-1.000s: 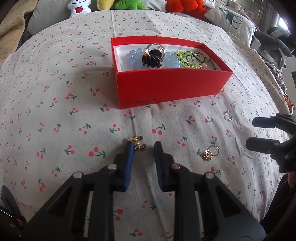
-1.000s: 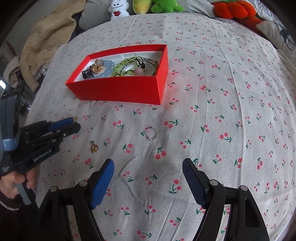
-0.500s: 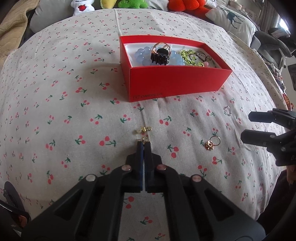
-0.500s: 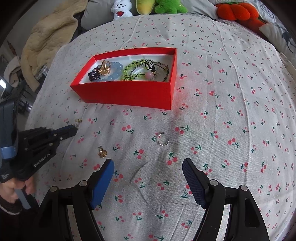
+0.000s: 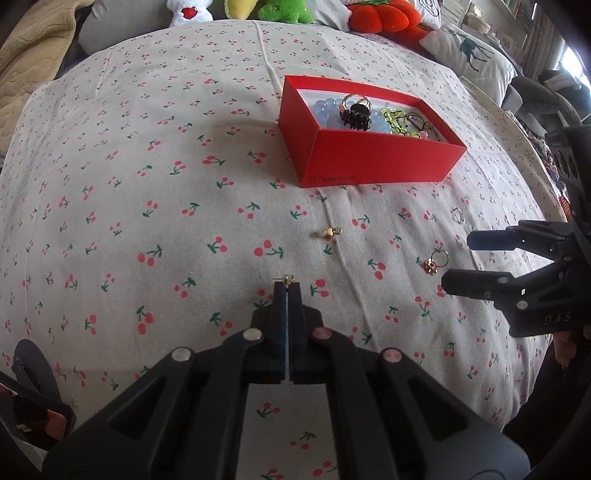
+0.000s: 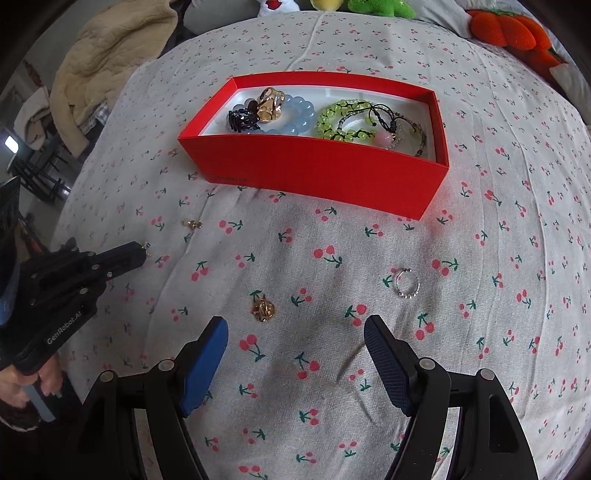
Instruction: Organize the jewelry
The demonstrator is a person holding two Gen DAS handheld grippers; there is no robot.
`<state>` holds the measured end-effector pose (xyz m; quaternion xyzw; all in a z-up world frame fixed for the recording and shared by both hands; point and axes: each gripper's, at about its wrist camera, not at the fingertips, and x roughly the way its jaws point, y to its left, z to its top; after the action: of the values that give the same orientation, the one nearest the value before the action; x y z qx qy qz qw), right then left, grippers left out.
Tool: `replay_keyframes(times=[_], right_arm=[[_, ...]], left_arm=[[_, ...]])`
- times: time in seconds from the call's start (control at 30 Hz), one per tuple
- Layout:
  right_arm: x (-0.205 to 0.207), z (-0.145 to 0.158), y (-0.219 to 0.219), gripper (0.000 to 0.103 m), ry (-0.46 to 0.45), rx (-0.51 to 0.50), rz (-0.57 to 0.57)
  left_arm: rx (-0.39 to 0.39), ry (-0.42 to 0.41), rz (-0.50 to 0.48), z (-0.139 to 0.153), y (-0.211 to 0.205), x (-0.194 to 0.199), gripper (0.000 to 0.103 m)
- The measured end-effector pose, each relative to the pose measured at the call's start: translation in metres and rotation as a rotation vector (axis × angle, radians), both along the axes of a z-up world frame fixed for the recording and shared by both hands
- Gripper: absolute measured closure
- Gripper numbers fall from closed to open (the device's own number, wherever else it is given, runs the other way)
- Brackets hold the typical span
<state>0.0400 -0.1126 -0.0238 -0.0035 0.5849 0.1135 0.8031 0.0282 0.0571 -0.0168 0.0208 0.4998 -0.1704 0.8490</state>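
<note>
A red box point(image 5: 376, 162) point(image 6: 314, 173) on the cherry-print cloth holds a blue bead bracelet point(image 6: 299, 110), a black hair claw point(image 6: 242, 120), a gold piece, a green bead bracelet point(image 6: 340, 122) and cord bracelets. My left gripper point(image 5: 287, 286) point(image 6: 142, 253) is shut on a small gold earring point(image 5: 288, 277), held just above the cloth. Its twin gold earring point(image 5: 330, 232) point(image 6: 193, 223) lies on the cloth ahead. A gold ring with a charm point(image 5: 435, 261) point(image 6: 263, 309) lies just ahead of my open right gripper point(image 6: 295, 336) point(image 5: 458, 262). A silver beaded ring point(image 6: 407, 283) point(image 5: 457, 215) lies to the right.
Plush toys point(image 5: 280, 9) and pillows point(image 5: 469, 51) line the far edge of the bed. A beige blanket point(image 6: 110, 48) is heaped at the far left. A hand point(image 6: 22, 384) holds the left gripper's handle.
My left gripper closed on one gold earring and drew back from the box with it, leaving the other earring on the cloth. My right gripper moved toward the box and the gold ring.
</note>
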Motion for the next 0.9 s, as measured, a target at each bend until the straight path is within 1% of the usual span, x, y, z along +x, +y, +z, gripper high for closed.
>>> replay_keyframes(times=[0.17,0.23,0.3,0.33,0.4,0.43,0.5,0.57,0.7,0.9], right_arm=[[0.008,-0.005,0.008,0.026,0.023,0.015,-0.009],[0.012,-0.005,0.008,0.030,0.026,0.022,-0.020],[0.017,-0.005,0.008,0.042,0.034,0.033,-0.027],[0.019,-0.005,0.008,0.046,0.039,0.040,-0.029],[0.021,-0.006,0.007,0.060,0.051,0.055,-0.035],[0.021,-0.006,0.007,0.063,0.058,0.060,-0.037],[0.022,-0.008,0.007,0.079,0.070,0.068,-0.034],[0.023,-0.009,0.008,0.089,0.083,0.077,-0.028],[0.022,-0.008,0.007,0.096,0.086,0.078,-0.025],[0.021,-0.001,0.009,0.099,0.067,0.070,-0.014]], left_arm=[[-0.020,-0.003,0.014,0.005,0.007,-0.001,0.102],[-0.027,-0.006,0.018,0.008,0.008,-0.001,0.102],[-0.033,-0.006,0.020,0.009,0.009,-0.001,0.102],[-0.036,-0.005,0.022,0.010,0.010,-0.001,0.102],[-0.044,0.000,0.030,0.010,0.011,0.000,0.102],[-0.048,0.002,0.033,0.010,0.012,0.000,0.102],[-0.046,0.002,0.035,0.010,0.011,0.001,0.102],[-0.042,0.006,0.037,0.008,0.011,0.002,0.102],[-0.048,0.016,0.036,0.007,0.009,0.003,0.102],[-0.068,0.015,0.040,0.011,0.011,0.005,0.102]])
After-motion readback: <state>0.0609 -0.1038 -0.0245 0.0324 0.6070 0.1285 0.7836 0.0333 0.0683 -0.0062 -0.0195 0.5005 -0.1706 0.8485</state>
